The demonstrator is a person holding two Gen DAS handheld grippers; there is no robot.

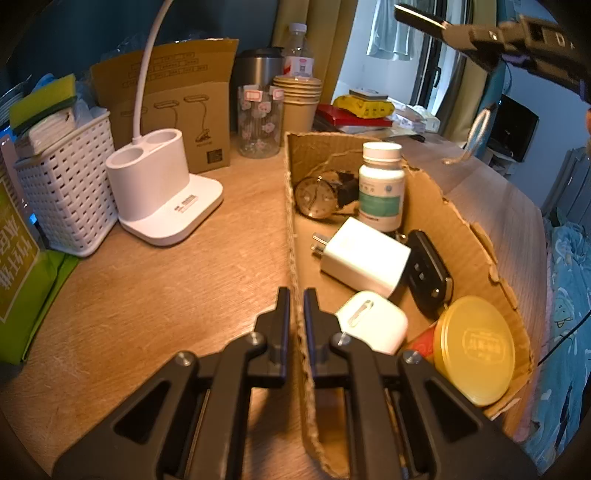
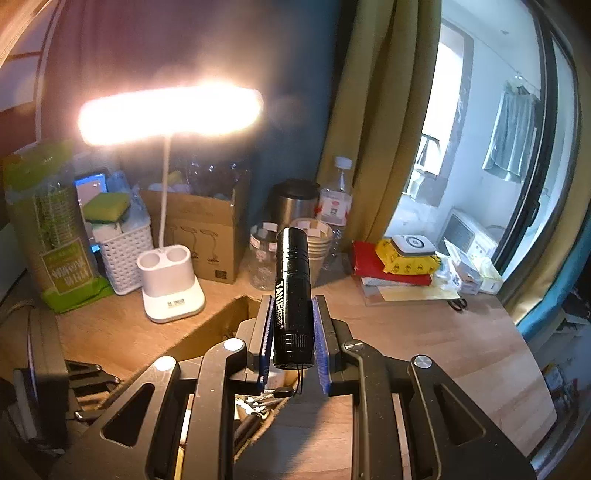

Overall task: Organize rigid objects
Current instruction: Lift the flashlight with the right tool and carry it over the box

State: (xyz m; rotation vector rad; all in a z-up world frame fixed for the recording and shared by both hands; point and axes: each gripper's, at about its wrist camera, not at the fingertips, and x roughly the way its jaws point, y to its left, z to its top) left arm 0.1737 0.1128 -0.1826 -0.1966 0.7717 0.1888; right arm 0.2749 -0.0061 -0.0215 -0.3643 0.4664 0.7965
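My left gripper [image 1: 297, 300] is shut on the left wall of an open cardboard box [image 1: 465, 236] on the wooden desk. Inside the box lie a gold watch [image 1: 316, 195], a white pill bottle [image 1: 382, 184] standing upright, a white charger plug [image 1: 364, 254], a black car key [image 1: 430, 275], a white earbud case [image 1: 373, 319] and a yellow-lidded tin [image 1: 476, 349]. My right gripper [image 2: 293, 301] is shut on a black flashlight [image 2: 291, 280], held up above the desk and the box corner [image 2: 221, 325]. The flashlight [image 1: 417, 16] also shows high at the top right of the left wrist view.
A lit white desk lamp, base [image 1: 162, 192], stands left of the box beside a white basket [image 1: 70, 192]. A carton [image 1: 192, 110], glass jar [image 1: 260, 122], paper cups [image 1: 299, 99], steel flask [image 1: 258, 68] and water bottle [image 1: 297, 48] line the back. Books and a yellow pack [image 2: 406, 262] lie right.
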